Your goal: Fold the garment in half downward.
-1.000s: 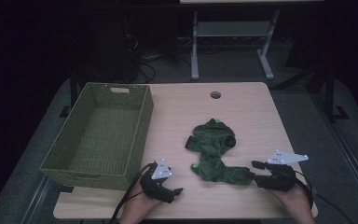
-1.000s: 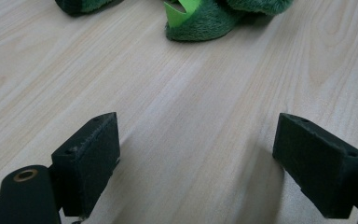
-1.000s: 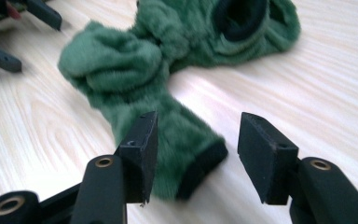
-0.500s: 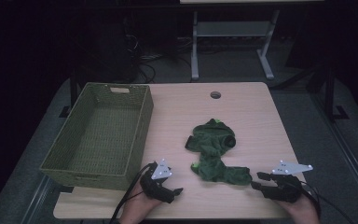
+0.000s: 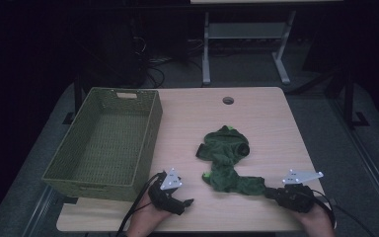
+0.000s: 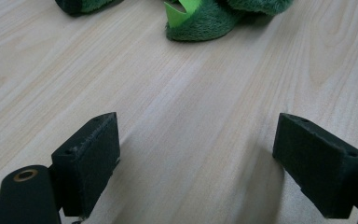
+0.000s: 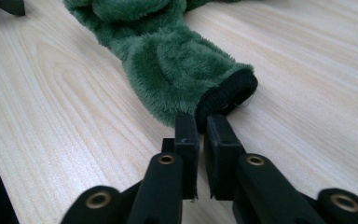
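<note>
A dark green fleecy garment [image 5: 226,157] lies crumpled right of the table's middle, one sleeve stretched toward the near right. My right gripper [image 5: 271,193] lies at that sleeve's end. In the right gripper view its jaws [image 7: 201,125] have just been closing and now pinch the sleeve's black cuff [image 7: 230,92] between the pads. My left gripper [image 5: 187,202] rests near the front edge, left of the garment. In the left gripper view it [image 6: 196,158] stands open over bare wood, with the garment [image 6: 205,23] some way ahead.
An olive woven basket [image 5: 150,140] stands on the left part of the wooden table [image 5: 261,118], with nothing inside. A round cable hole [image 5: 228,100] sits near the far edge. Beyond the table, on the dark floor, are a metal stand and cables.
My right gripper has shifted slightly toward the near edge at the sleeve's end. The left gripper and the basket have stayed put.
</note>
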`<state>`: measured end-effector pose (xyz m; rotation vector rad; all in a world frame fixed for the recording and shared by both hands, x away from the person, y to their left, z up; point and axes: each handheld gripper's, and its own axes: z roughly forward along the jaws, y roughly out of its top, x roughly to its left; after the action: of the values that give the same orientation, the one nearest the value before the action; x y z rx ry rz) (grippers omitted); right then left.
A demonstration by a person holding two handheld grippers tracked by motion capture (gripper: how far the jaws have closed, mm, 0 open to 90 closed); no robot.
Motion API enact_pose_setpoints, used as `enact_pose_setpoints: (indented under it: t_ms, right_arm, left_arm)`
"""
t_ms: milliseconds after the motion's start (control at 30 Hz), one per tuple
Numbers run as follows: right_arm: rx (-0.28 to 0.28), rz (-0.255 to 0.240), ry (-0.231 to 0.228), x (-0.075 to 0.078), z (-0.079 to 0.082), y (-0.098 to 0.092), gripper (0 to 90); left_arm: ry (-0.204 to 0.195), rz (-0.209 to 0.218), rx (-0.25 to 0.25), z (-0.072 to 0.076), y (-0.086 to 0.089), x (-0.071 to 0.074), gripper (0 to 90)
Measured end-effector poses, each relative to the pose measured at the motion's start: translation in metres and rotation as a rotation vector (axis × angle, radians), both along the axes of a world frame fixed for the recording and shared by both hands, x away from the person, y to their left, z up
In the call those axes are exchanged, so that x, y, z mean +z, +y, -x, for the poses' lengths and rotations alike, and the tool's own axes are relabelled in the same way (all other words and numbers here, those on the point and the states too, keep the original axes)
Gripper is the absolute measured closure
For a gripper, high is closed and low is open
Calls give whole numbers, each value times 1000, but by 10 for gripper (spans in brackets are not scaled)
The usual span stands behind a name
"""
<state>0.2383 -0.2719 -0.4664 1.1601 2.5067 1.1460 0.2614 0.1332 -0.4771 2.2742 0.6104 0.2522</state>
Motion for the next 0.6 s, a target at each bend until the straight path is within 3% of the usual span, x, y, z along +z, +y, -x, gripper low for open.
enact_pose_setpoints:
  t_ms: [367,600]
  right_arm:
    - [-37,20,-81,15,2,-17,853]
    - [-25,-22,-127,31,4,-19,852]
  left_arm:
    - [0,0,0,0,0,0,139]
    - [0,0,0,0,0,0,139]
